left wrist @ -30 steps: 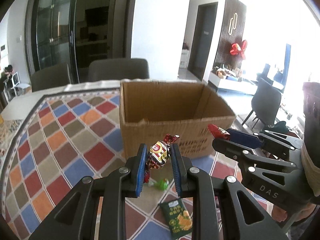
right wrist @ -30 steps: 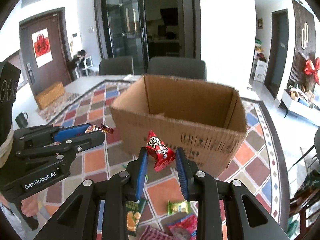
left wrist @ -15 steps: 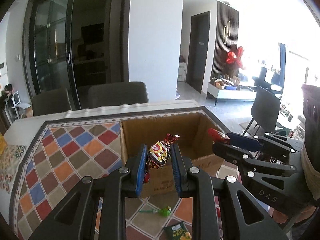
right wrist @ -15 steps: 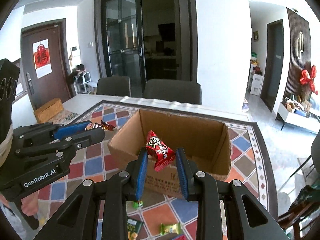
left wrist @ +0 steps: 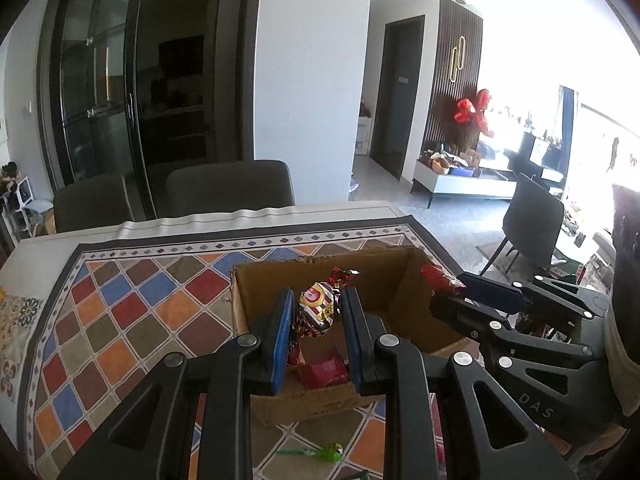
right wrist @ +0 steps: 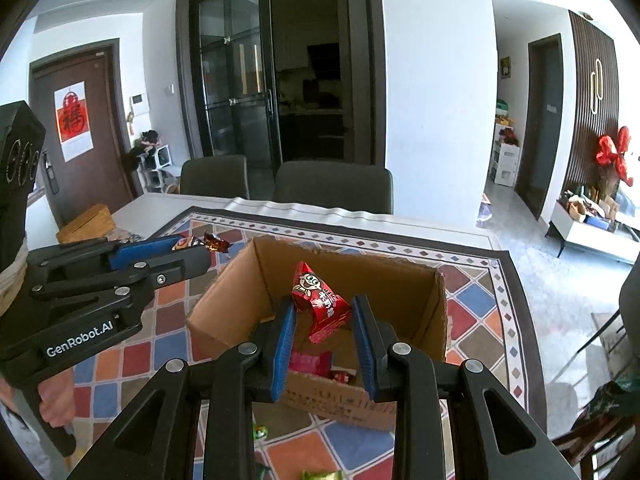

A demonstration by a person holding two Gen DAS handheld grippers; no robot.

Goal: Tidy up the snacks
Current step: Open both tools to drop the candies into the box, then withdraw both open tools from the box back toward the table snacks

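In the left wrist view my left gripper [left wrist: 316, 312] is shut on a round candy in a red, white and gold wrapper [left wrist: 318, 310], held over the open cardboard box [left wrist: 400, 268]. In the right wrist view my right gripper [right wrist: 322, 316] is shut on a red snack packet with a cartoon face [right wrist: 320, 304], also above the box [right wrist: 436, 312]. Each gripper shows in the other's view: the right one [left wrist: 448, 286] at the box's right side, the left one [right wrist: 196, 246] at its left. Red packets [left wrist: 322, 370] lie on the box floor.
The box stands on a table under a checked, many-coloured cloth [left wrist: 132, 312]. A green lollipop [left wrist: 320, 450] and small green packets [right wrist: 320, 474] lie on the cloth in front of the box. Two grey chairs [left wrist: 228, 190] stand at the table's far side.
Both grippers have risen and moved forward with their snacks, from in front of the box to over its opening. The box now sits lower in both views and its inside shows.
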